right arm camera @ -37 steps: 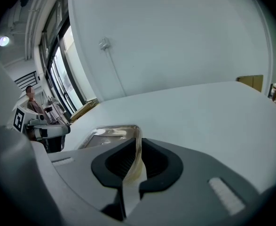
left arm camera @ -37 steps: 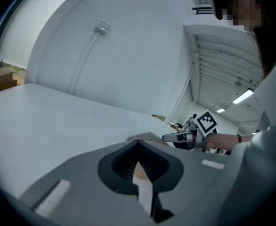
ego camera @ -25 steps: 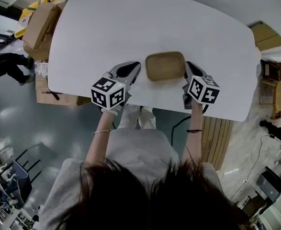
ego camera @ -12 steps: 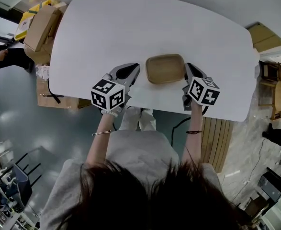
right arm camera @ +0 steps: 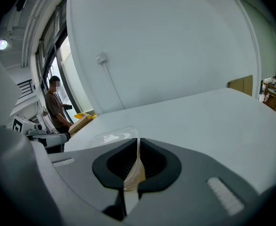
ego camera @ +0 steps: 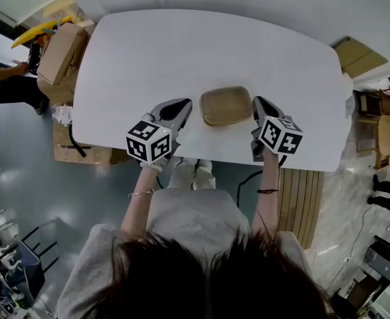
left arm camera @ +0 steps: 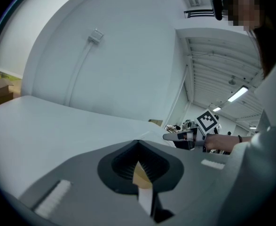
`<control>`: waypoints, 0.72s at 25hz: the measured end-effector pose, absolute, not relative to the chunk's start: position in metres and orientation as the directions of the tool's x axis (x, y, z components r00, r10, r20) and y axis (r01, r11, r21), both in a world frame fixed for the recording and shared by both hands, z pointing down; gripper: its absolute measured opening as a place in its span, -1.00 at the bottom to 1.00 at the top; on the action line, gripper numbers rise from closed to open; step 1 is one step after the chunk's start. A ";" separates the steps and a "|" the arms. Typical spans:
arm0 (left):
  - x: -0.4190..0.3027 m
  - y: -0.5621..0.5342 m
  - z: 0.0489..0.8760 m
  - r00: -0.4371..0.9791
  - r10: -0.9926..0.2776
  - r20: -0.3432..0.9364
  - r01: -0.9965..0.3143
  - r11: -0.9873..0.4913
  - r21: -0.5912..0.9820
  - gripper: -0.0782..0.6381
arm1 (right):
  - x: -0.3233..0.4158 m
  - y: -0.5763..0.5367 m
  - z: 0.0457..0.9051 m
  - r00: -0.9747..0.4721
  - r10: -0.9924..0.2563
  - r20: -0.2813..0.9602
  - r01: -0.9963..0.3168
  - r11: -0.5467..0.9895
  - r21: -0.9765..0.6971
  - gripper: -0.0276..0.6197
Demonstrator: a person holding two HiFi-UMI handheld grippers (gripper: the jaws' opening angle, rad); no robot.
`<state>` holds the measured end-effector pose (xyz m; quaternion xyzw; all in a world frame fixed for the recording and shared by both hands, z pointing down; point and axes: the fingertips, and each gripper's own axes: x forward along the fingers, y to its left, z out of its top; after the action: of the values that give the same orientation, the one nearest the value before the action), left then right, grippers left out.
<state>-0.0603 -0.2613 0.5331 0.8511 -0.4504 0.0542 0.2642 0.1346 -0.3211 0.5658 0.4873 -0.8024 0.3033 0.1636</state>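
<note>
Both grippers are clenched on the shallow tan fibre tray with rounded corners (ego camera: 226, 105), one at each short end. The left gripper (ego camera: 183, 105) grips the tray's left rim. In the left gripper view its jaws stand together, with a tan sliver of that rim pinched in the slot between them. The right gripper (ego camera: 257, 103) holds the opposite rim the same way, and in the right gripper view a thin pale-tan edge runs up through its closed jaws.

The tray lies between the two grippers, close to the near edge of the broad white worktop with rounded corners (ego camera: 201, 45), straight in front of the person. From above it looks level. Whether its base touches the worktop or hangs just clear of it is hard to judge from these views.

The step in hand seems to be a two-ended hold, with each gripper set on a narrow lip rather than on the tray's body. Any move from here calls for the grippers to travel as a pair, at the same height and with the gap between them unchanged. The thin rim could bend or slide out of one grip if either side leads.

Brown cardboard boxes (ego camera: 58, 48) stand on the floor just beside the worktop's far left corner. In the right gripper view a standing person (right arm camera: 55, 105) shows well apart from the tray, beyond the worktop.
</note>
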 end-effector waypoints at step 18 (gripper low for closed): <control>-0.065 -0.247 0.477 0.607 -0.759 0.235 -0.783 -0.518 0.345 -0.81 | 0.133 -0.305 0.501 -0.513 -0.739 0.437 -0.851 0.367 -0.376 -0.82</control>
<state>-0.0648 -0.2473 0.4771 0.8709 -0.4426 0.0272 0.2119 0.1327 -0.3049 0.5015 0.4840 -0.8210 0.2867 0.0974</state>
